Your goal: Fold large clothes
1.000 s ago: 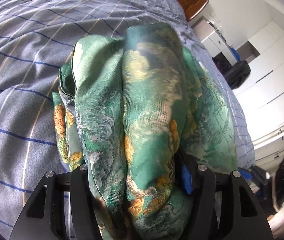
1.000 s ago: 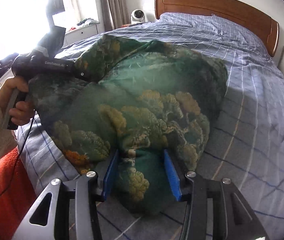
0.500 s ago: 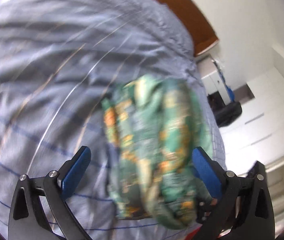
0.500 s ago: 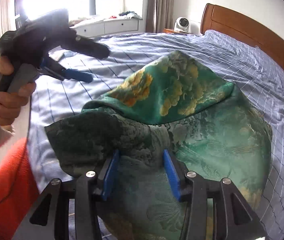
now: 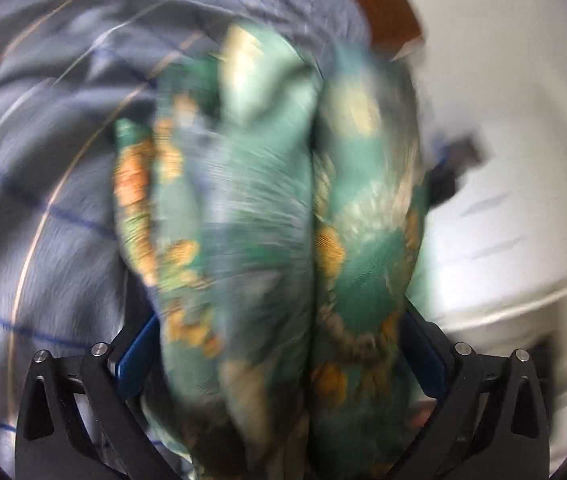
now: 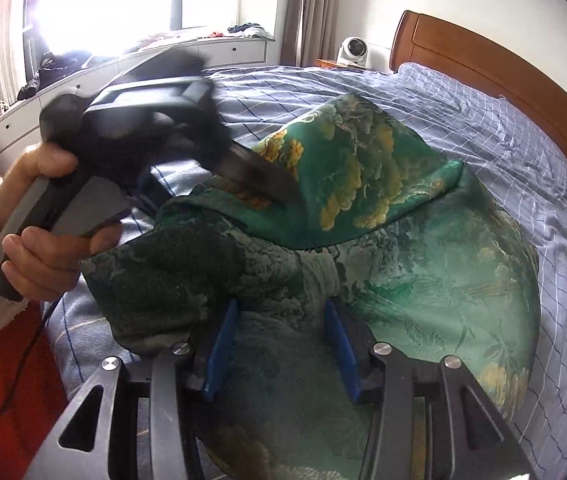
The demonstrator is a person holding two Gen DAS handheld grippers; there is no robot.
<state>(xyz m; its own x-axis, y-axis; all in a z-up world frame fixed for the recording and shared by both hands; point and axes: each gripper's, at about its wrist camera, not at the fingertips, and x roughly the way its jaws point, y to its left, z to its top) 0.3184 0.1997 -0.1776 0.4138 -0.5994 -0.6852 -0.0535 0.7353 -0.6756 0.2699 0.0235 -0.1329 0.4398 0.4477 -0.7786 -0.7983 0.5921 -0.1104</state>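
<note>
A large green garment [image 6: 423, 280] with gold and orange print lies bunched on the blue checked bed [image 6: 503, 128]. One flap is folded over its top. My right gripper [image 6: 281, 312] is shut on a thick fold at the garment's near edge, with cloth filling the gap between its blue pads. A hand [image 6: 43, 248] holds my left gripper [image 6: 267, 184] at the left, its dark fingers lying on the folded flap. In the blurred left wrist view the garment [image 5: 251, 208] stands as two tall rolls between the widely spread jaws of my left gripper [image 5: 279, 316]. The left pad shows bare.
A wooden headboard [image 6: 503, 76] runs along the far right of the bed. A small fan [image 6: 353, 50] stands on a bedside table. White drawers [image 6: 219, 50] with clothes on top line the bright window. Something red [image 6: 7, 400] lies at the near left.
My left gripper let go of the cloth, spread its jaws wide, drew back, then came up close around the bundle again. My right gripper kept its grip and swung sideways. A flap now lies folded over.
</note>
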